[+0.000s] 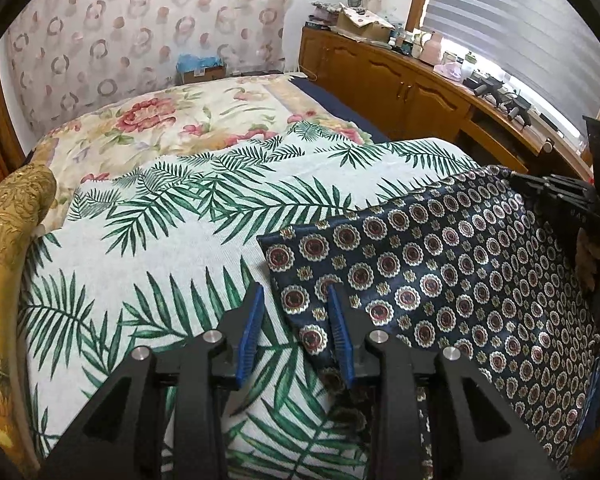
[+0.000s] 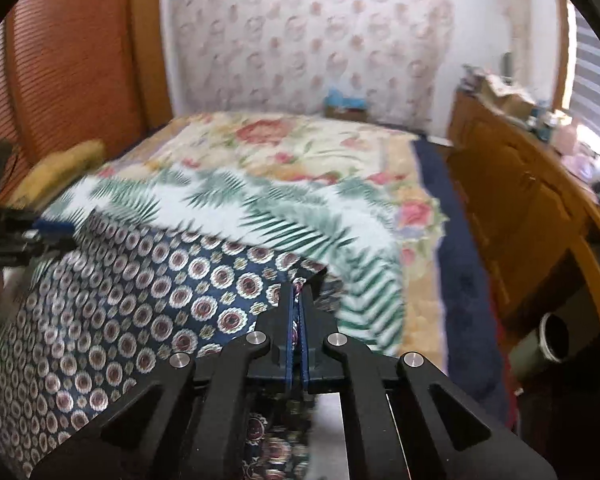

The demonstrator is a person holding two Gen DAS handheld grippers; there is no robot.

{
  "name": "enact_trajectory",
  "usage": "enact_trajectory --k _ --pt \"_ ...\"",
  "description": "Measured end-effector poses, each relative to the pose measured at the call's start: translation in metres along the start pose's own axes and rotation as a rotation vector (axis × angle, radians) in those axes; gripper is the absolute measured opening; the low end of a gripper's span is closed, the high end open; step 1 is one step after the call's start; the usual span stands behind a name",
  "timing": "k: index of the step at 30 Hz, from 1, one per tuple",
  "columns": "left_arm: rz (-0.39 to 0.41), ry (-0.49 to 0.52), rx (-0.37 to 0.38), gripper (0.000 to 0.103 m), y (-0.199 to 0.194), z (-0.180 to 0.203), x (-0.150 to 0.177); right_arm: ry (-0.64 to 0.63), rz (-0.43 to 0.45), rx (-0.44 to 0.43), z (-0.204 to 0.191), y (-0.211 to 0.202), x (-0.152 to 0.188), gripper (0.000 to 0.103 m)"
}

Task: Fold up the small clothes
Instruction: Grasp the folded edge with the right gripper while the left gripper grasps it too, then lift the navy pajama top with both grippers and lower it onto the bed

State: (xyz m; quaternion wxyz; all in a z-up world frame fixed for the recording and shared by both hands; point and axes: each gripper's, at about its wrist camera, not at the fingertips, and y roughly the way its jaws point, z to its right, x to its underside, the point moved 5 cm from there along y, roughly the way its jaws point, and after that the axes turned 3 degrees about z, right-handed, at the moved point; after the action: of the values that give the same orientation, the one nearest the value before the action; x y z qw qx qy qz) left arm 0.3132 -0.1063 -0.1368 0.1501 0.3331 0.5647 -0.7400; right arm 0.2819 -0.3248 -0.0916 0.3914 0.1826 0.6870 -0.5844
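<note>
The navy patterned cloth (image 1: 440,280), printed with rows of round red-and-white medallions, lies spread on the palm-leaf sheet (image 1: 160,248) at the near end of the bed, its left edge running diagonally across the sheet in the left wrist view; the left gripper (image 1: 296,320) stands over that near left edge with its jaws partly apart, a clear gap between the blue pads (image 1: 252,328); the right-hand pad lies over the cloth's edge and the left-hand pad over bare sheet, so the edge sits between them, and the pads do not press on it; the right gripper (image 2: 298,320) has its blue pads drawn tight together on a corner of the same cloth, a sliver of the patterned fabric showing in the slit between them and more of it bunched below the jaws; this view is blurred, so finer detail of the hold is hard to read; each tool shows at the rim of the other's view, the right one as a dark shape at the far right of the left wrist view, the left one dark at the far left of the right wrist view; beyond the palm-leaf sheet lies a floral bedspread (image 1: 172,120); a gold cushion (image 1: 12,216) sits at the left, and a wooden cabinet (image 1: 400,80) with clutter on top runs along the right under a window blind (image 1: 520,20).
</note>
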Motion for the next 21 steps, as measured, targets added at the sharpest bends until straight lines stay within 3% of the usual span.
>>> enact_trajectory --k 4,7,8,9,12,15,16,17,19,21 --pt "-0.012 -0.023 0.017 0.031 0.007 -0.002 -0.002 0.009 -0.037 -0.005 0.005 0.007 0.003 0.003" --pt "-0.011 -0.031 0.024 0.031 0.009 -0.004 -0.005 0.000 -0.065 0.020 0.006 0.015 0.005 0.037" --pt "-0.011 -0.038 0.030 0.031 0.009 -0.004 -0.006 0.006 -0.074 0.013 0.007 0.019 0.005 0.055" --pt "-0.011 -0.047 0.042 0.031 0.010 -0.004 -0.007 0.013 -0.077 0.002 0.008 0.021 0.006 0.060" --pt "-0.007 -0.069 0.074 0.031 0.013 -0.006 -0.011 0.032 -0.110 -0.013 0.013 0.031 0.010 0.060" --pt "0.001 -0.091 0.099 0.031 0.015 -0.008 -0.015 0.072 -0.138 -0.086 0.015 0.040 0.012 0.060" --pt "0.002 -0.091 0.108 0.028 0.017 -0.009 -0.016 0.074 -0.144 -0.115 0.013 0.042 0.011 0.061" --pt "0.000 -0.087 0.113 0.019 0.018 -0.008 -0.016 0.064 -0.139 -0.124 0.011 0.043 0.010 0.058" --pt "0.002 -0.075 0.126 0.006 0.018 -0.005 -0.016 0.061 -0.144 -0.151 0.006 0.045 0.008 0.040" --pt "0.017 -0.059 0.125 0.000 0.014 -0.001 -0.017 0.044 -0.150 -0.179 -0.002 0.044 0.007 0.011"
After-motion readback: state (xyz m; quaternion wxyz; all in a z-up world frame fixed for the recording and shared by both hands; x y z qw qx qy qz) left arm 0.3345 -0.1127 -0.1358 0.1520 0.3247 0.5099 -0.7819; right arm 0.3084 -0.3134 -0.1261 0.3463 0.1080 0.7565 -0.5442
